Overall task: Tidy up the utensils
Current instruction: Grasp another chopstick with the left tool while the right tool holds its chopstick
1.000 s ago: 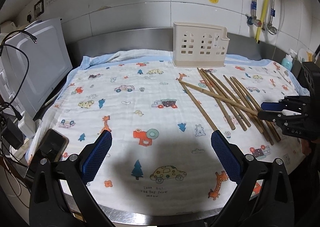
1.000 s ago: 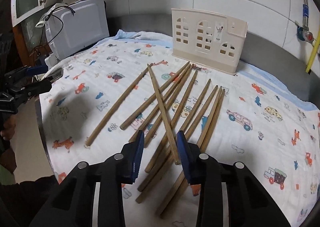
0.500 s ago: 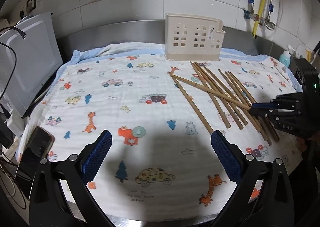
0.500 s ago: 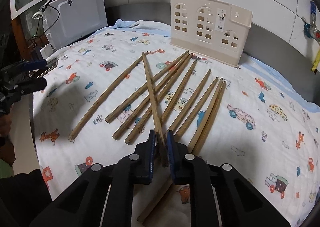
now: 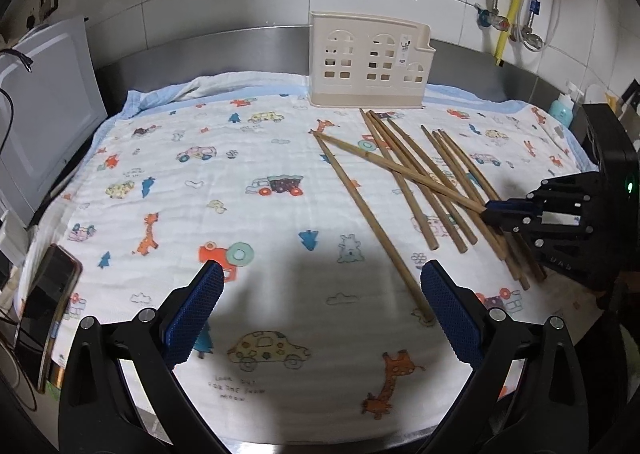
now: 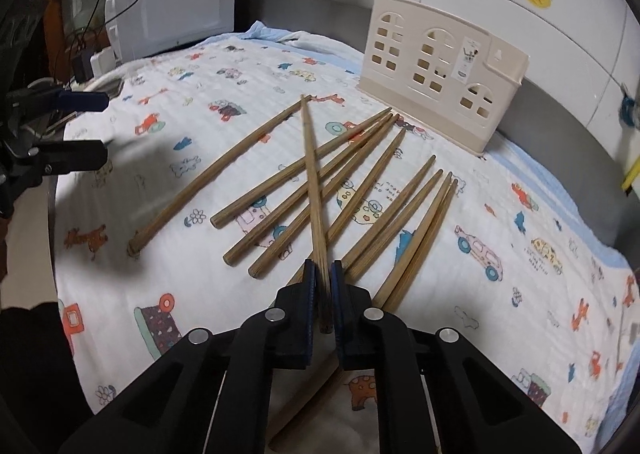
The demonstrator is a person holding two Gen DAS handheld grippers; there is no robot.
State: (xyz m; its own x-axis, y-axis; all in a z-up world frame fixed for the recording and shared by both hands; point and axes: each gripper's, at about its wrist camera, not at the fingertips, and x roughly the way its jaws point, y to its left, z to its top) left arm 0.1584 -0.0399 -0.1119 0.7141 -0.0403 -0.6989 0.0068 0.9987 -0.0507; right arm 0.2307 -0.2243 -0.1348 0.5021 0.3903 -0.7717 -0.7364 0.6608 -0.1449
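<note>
Several wooden chopsticks lie fanned out on a cartoon-print cloth; they also show in the left wrist view. My right gripper is shut on the thick end of one chopstick that crosses over the others; it also shows in the left wrist view at the right. A cream utensil holder stands at the back by the wall, also in the left wrist view. My left gripper is open and empty above the cloth's front, left of the pile.
A white microwave stands at the left end of the counter. A phone lies at the cloth's front left edge. Pipes and valves run down the tiled wall at the back right. A soap bottle stands at the right.
My right gripper has closed from open onto the crossing chopstick and has raised its thick end slightly. My left gripper stays open and has shifted a little.
</note>
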